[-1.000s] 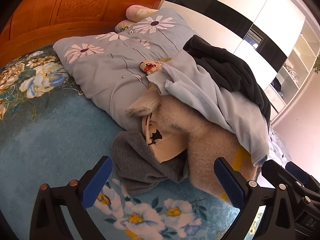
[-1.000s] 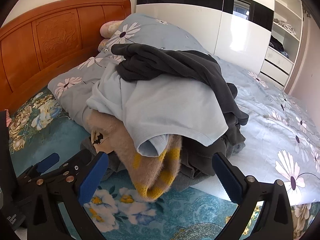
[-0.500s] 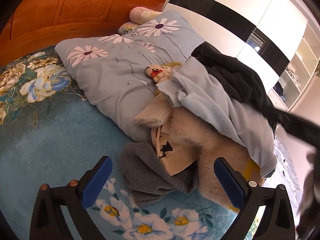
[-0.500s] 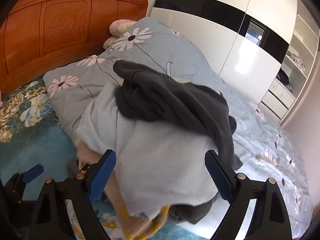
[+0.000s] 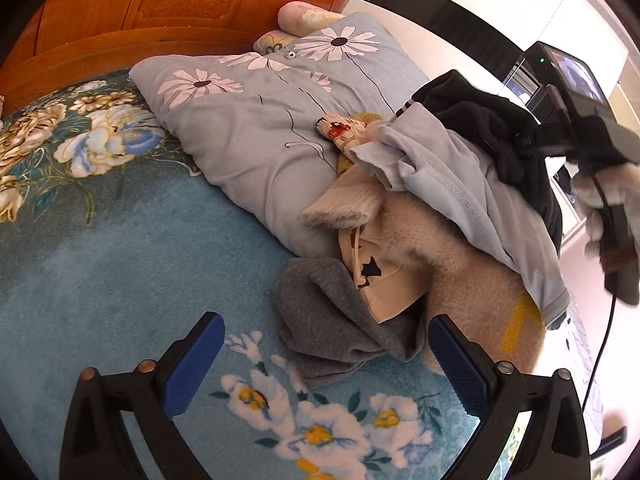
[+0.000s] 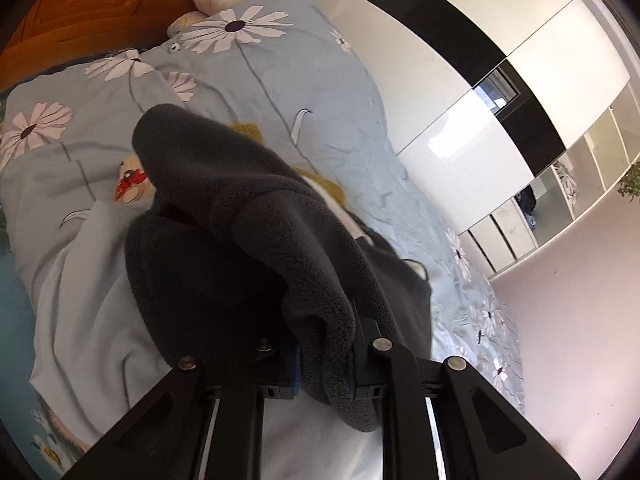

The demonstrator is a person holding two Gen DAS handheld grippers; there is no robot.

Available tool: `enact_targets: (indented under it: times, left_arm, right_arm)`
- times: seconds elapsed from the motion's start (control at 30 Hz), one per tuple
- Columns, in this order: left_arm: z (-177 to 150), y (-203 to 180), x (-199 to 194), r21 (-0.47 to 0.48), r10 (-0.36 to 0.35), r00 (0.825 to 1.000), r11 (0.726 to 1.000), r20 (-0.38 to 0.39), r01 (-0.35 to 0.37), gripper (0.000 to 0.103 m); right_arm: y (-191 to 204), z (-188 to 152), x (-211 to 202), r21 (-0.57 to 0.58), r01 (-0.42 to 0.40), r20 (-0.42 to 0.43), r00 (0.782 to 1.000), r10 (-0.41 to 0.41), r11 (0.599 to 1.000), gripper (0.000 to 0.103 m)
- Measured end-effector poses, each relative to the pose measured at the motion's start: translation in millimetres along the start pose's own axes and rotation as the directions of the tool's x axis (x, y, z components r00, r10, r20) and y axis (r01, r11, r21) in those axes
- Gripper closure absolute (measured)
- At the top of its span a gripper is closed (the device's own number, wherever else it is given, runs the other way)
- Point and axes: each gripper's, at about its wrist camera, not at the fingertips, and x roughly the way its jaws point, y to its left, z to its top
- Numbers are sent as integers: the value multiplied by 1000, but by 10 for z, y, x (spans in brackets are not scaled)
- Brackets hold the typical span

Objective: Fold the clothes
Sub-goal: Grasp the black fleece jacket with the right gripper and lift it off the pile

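Note:
A heap of clothes lies on the bed: a dark grey fleece (image 5: 492, 128) on top, a light blue shirt (image 5: 460, 184) under it, a beige fuzzy sweater (image 5: 452, 268) with yellow marks, and a grey knit garment (image 5: 324, 320) at the front. My left gripper (image 5: 324, 356) hovers open over the floral blanket, just short of the grey knit garment. My right gripper (image 6: 324, 360) is shut on a fold of the dark fleece (image 6: 256, 232), which bulges between its fingers and hides the pads. The right gripper's body and a gloved hand (image 5: 600, 196) show at the right edge of the left wrist view.
A blue-grey daisy-print pillow (image 5: 256, 120) lies behind the heap, against the wooden headboard (image 5: 160, 4). A teal floral blanket (image 5: 120, 248) covers the near bed. A daisy duvet (image 6: 360, 128) stretches toward white and black wardrobe doors (image 6: 460, 80).
My right gripper rose over the heap, came down on the dark fleece and went from open to shut on it. The left gripper stayed open and drifted slightly.

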Motion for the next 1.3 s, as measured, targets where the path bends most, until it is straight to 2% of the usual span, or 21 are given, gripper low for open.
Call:
enact_targets:
  times: [0.13, 0.27, 0.47, 0.6, 0.77, 0.93, 1.1, 1.27, 1.3]
  left_arm:
    - [-10, 30, -87, 1, -4, 1000, 1000, -3, 4, 0]
    - [1, -7, -178, 6, -11, 1000, 1000, -3, 11, 0]
    - [43, -187, -466, 36, -29, 1000, 999, 11, 28, 0]
    - [52, -345, -744, 79, -39, 999, 996, 27, 36, 0]
    - [-11, -627, -1174, 150, -57, 997, 988, 48, 49, 0]
    - [-141, -920, -1651, 207, -90, 994, 975, 67, 75, 0]
    - [-285, -1029, -2091, 255, -106, 990, 964, 97, 78, 0]
    - [-391, -892, -2532, 249, -110, 983, 966, 147, 71, 0]
    - [-415, -812, -2617, 245, -110, 982, 967, 153, 70, 0]
  right_arm:
    - [-340, 121, -105, 22, 110, 32, 993, -110, 994, 91]
    - [-771, 165, -335, 61, 199, 75, 976, -204, 978, 91]
    - [-1424, 166, -701, 178, 256, 64, 960, -271, 950, 91]
    - [-1798, 19, -972, 218, 280, 65, 952, -300, 935, 91]
    - [-2231, -184, -1531, 253, 297, 123, 934, -335, 921, 91]
    - [-2576, -472, -2349, 283, 264, 231, 914, -332, 922, 91]
    - [-2806, -829, -3402, 293, 204, 385, 869, -311, 934, 91]
    - [-2854, -1269, -4355, 263, 172, 532, 795, -291, 949, 90]
    - [-2800, -1362, -4328, 254, 146, 526, 809, -263, 956, 90]
